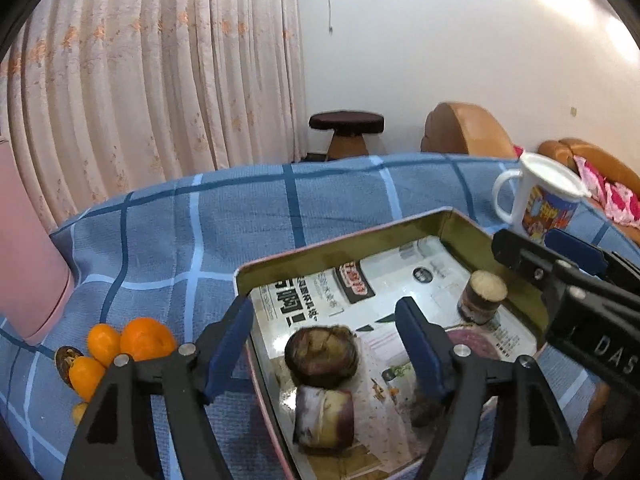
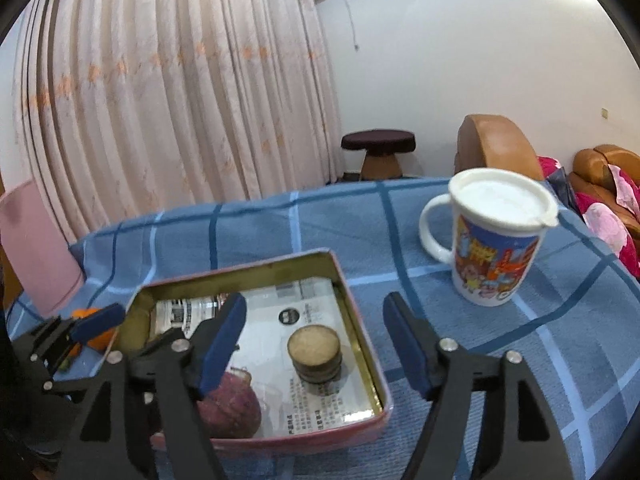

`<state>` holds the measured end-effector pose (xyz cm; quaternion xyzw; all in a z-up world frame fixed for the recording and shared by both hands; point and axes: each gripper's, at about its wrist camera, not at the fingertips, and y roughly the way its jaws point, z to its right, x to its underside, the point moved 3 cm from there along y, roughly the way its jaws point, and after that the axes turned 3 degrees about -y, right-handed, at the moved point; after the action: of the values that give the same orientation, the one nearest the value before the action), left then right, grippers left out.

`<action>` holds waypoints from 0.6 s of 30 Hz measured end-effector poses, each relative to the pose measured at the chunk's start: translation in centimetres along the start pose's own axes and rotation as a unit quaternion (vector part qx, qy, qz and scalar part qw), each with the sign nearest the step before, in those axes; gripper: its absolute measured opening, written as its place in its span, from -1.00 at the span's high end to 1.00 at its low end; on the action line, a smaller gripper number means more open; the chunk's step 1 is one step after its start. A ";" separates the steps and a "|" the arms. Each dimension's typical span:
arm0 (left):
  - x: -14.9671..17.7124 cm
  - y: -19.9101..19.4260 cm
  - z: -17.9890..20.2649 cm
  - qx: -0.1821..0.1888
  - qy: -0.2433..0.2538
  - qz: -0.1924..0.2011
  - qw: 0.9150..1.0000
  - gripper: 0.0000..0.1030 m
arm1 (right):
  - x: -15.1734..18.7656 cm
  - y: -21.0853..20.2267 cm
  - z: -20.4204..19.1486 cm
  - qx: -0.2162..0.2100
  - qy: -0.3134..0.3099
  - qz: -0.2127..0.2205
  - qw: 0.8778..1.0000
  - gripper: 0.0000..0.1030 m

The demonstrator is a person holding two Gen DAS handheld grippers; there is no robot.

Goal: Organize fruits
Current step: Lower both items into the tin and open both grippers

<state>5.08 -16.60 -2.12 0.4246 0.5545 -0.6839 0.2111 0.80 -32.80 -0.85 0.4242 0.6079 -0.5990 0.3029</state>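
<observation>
A shallow metal tin (image 1: pixel 344 242) lined with newspaper sits on the blue checked cloth. In it lie two purple sugarcane chunks (image 1: pixel 322 356) (image 1: pixel 324 416) and an upright piece (image 1: pixel 482 296). My left gripper (image 1: pixel 324 348) is open and empty, hovering over the tin's near left part. Several oranges (image 1: pixel 146 338) lie on the cloth left of the tin. In the right wrist view my right gripper (image 2: pixel 314 344) is open and empty above the tin's right rim (image 2: pixel 360 344), near the upright piece (image 2: pixel 315 354). A purple chunk (image 2: pixel 232 404) lies lower left.
A white lidded mug (image 2: pixel 492 240) stands on the cloth right of the tin. A pink object (image 1: pixel 28 264) stands at the table's left. A dark stool (image 1: pixel 346 128) and an orange sofa (image 1: pixel 464 130) stand behind the table, with curtains beyond.
</observation>
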 end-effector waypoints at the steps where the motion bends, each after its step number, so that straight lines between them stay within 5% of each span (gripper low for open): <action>1: 0.0 -0.1 0.0 0.002 -0.001 0.002 1.000 -0.47 | -0.1 -0.2 0.2 0.002 0.003 0.007 1.000 -0.55; 18: 0.1 -1.7 -2.0 -0.034 -0.012 0.036 0.999 -0.47 | -0.5 -2.4 0.7 0.054 0.008 0.083 0.995 -0.85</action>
<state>4.41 -14.21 -1.20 0.4288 0.5587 -0.6619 0.2566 -1.15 -33.41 0.65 0.4934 0.5404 -0.6001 0.3232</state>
